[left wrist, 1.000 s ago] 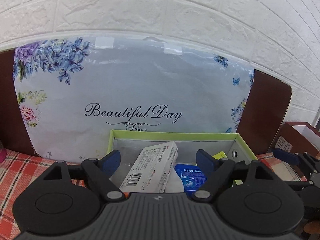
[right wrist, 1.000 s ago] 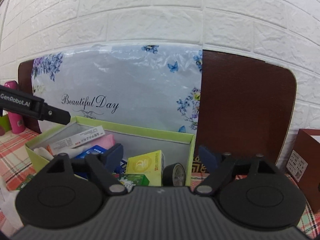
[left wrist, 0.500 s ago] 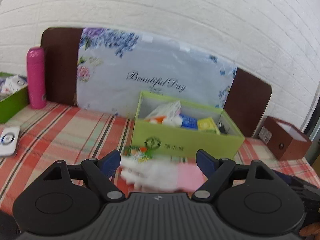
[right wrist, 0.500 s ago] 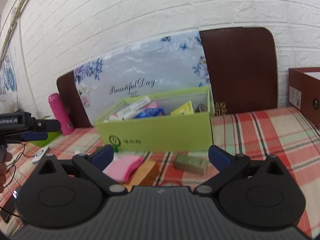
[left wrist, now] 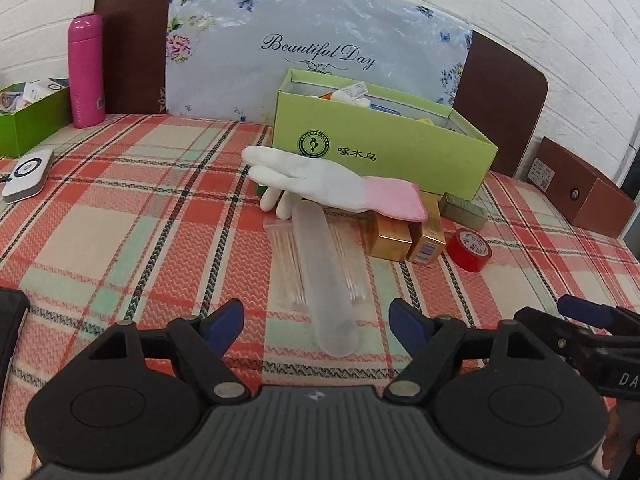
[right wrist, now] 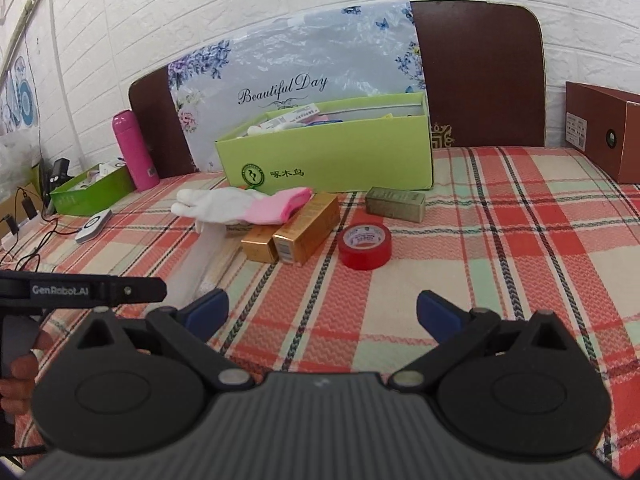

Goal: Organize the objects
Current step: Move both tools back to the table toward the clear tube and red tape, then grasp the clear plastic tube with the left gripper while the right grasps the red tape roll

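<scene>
Clutter lies on the plaid tabletop point(left wrist: 120, 208) in front of a green box point(left wrist: 384, 148) that stands open against the flowered board at the wall, with packets showing above its rim. A white and pink glove point(left wrist: 332, 184) lies just before the box, draped over the far end of a clear plastic case point(left wrist: 324, 276), which rests on a packet of toothpicks point(left wrist: 288, 268). Two gold boxes point(right wrist: 296, 228) sit side by side under the glove's pink cuff, a roll of red tape point(right wrist: 365, 246) lies just to their right, and a small olive box point(right wrist: 395, 203) sits beyond the tape, near the green box. The left claw point(left wrist: 318, 320) hangs wide open and empty over the near end of the clear case. The right claw point(right wrist: 322, 312) is also spread wide and holds nothing, low over bare cloth short of the tape. A pink bottle point(left wrist: 85, 70) stands far left by the wall.
</scene>
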A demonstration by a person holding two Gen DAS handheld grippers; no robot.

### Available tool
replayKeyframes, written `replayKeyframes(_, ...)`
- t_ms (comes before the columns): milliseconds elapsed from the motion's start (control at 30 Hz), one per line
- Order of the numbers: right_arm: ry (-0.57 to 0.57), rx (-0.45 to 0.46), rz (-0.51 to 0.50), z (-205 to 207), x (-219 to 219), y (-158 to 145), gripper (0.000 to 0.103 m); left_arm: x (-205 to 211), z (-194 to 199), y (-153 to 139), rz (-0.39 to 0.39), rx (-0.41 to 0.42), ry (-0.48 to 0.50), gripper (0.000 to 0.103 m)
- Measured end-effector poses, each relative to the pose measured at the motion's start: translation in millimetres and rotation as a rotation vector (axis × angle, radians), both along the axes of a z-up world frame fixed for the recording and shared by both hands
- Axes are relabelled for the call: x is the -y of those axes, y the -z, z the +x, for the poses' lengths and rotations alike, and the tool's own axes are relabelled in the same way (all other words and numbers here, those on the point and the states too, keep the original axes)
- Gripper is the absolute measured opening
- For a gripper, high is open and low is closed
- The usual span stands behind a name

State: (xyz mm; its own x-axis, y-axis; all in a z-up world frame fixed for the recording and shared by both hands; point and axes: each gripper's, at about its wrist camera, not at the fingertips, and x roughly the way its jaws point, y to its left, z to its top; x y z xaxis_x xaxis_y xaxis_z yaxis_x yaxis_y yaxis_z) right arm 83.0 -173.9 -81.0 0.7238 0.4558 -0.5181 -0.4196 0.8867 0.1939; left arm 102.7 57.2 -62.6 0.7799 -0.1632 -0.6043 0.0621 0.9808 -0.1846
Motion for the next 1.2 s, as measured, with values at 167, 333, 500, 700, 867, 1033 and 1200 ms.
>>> replayKeyframes(167,-0.007,-0.003,-0.039,6,-4,5,0.094,7,10,9,-0.009,-0.039,0.027,0.067)
replayKeyframes(333,0.000,-0.019,-0.056,19,-10,9,0.084,11,16,14,0.010,-0.055,0.021,0.042)
replayKeyframes(500,0.000,-0.021,-0.094,31,-17,11,0.060,7,15,12,0.005,-0.073,0.033,0.029)
replayKeyframes(700,0.011,0.017,-0.171,61,-30,14,0.059,4,-20,9,0.023,-0.099,0.092,0.029)
replayKeyframes(867,0.016,0.020,-0.200,90,-38,20,0.059,3,-31,10,0.013,-0.100,0.106,0.030)
replayKeyframes(1033,0.021,-0.007,-0.217,101,-40,29,0.045,8,-19,7,0.027,-0.087,0.106,0.032)
replayKeyframes(1200,0.034,-0.029,-0.191,89,-35,26,0.046,16,3,7,0.034,-0.094,0.104,0.035)
